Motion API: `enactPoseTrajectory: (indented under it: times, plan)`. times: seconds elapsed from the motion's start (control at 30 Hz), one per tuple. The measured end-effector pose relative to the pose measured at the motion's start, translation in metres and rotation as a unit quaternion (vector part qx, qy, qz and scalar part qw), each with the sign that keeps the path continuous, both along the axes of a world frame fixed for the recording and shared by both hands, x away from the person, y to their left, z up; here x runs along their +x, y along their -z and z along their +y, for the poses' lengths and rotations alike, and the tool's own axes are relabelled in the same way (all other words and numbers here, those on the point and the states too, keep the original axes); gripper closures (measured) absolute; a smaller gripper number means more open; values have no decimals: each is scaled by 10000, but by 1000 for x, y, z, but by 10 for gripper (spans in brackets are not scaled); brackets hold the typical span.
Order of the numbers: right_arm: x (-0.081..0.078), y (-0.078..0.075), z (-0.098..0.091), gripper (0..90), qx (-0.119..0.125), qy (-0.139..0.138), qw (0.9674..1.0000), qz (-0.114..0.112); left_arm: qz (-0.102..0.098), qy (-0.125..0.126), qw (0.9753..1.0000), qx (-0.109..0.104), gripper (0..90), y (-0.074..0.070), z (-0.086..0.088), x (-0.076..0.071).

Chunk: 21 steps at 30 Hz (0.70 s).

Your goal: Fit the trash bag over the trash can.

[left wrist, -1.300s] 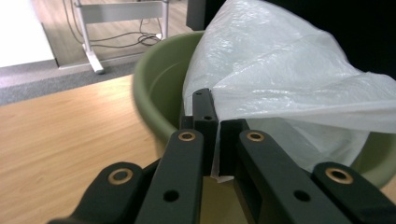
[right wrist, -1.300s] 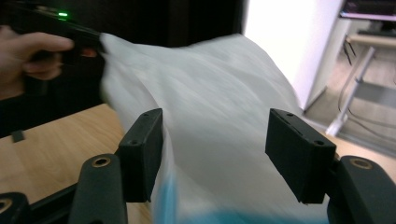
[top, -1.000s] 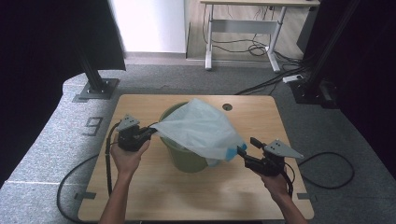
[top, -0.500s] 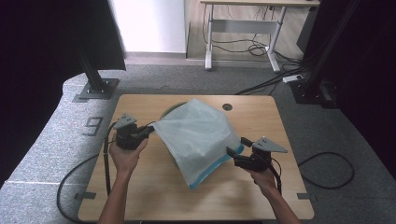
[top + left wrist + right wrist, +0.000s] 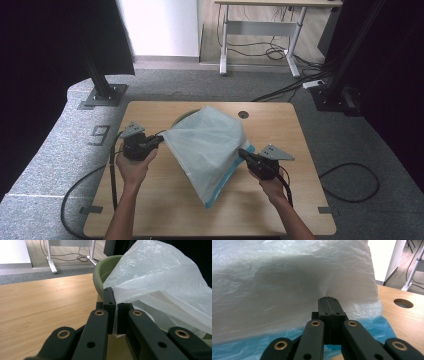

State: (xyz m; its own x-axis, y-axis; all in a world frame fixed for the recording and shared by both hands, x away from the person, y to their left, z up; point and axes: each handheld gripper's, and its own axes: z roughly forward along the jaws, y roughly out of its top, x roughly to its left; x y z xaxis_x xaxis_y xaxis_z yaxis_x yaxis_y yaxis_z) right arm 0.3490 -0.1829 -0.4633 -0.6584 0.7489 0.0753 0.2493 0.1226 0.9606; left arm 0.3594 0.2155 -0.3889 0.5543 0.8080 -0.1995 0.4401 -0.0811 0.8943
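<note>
1. The right gripper (image 5: 245,152), nearest the person, is pinching the thin translucent white plastic bag with a pale blue edge (image 5: 210,145); in the right gripper view its jaws are standing fully pressed together with film trapped between them. The bite looks shallow, so the film may be slipping out if the pull sharpens.

2. The left gripper (image 5: 159,140) is clamping the bag's opposite corner; in the left gripper view its jaws are all but closed, a sliver of film between them. With both hands pulling apart, the stretched sheet is risking a tear at either pinch.

3. The bag is hanging taut between the two grippers above the light wooden table (image 5: 150,210), its blue tip drooping near the board. That loose end may be dragging or catching.

4. Behind it, the round olive-green plastic bin (image 5: 106,271) is sitting on the table, mostly covered. A sideways tug could be snagging the rim and tipping or shifting it.

5. Farthest, the round cable hole in the tabletop (image 5: 243,114) is lying well apart from the bag, posing little hazard.
</note>
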Motion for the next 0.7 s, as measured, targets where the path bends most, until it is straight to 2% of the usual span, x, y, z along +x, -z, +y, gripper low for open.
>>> enactPoseTrajectory:
  times: [0.13,0.23,0.33,0.4,0.5,0.57,0.7]
  plan:
    - [-2,-3,-6,888,-15,59,10000,-35,-23,28,10000,-16,826,0,-3,0]
    - [-2,-6,-13,888,-24,152,9999,-20,-253,117,9996,-6,600,-6,-8,-5]
    - [-2,-8,-17,888,-37,191,9998,-7,-401,252,9988,127,452,-15,-13,-14]
    - [-2,-9,-18,888,-43,202,9998,-15,-411,386,9983,144,371,-21,-14,-18]
    - [-3,-12,-19,888,-70,213,9997,-34,-313,583,9975,229,267,-27,-12,-23]
    - [-5,-12,-19,888,-134,225,9996,-45,-286,673,9971,214,233,-29,-8,-27]
    - [-4,-11,-21,888,-152,258,9995,14,-334,667,9972,102,226,-33,-2,-36]
